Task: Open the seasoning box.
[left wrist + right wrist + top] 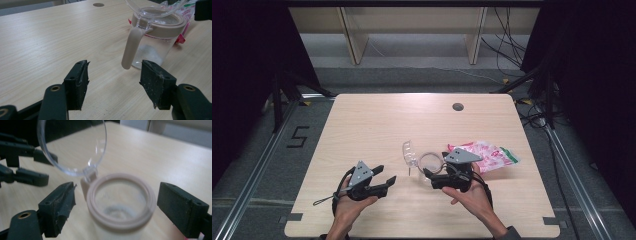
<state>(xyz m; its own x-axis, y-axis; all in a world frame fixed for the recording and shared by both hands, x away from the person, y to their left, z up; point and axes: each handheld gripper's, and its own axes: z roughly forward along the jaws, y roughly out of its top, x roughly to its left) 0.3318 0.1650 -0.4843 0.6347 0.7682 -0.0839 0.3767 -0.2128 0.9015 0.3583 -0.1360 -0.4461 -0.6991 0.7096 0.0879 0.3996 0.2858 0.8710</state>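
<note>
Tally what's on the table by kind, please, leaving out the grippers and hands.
Clear jar with beige rim, handle and open lid: 1
Pink and white packet: 1
Total: 2

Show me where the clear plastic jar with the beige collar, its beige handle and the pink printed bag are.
Clear plastic jar (120, 202): right gripper view, beige rim.
Beige handle (131, 47): left gripper view, middle of the grip.
Pink printed bag (489, 156): high view, its middle.
</note>
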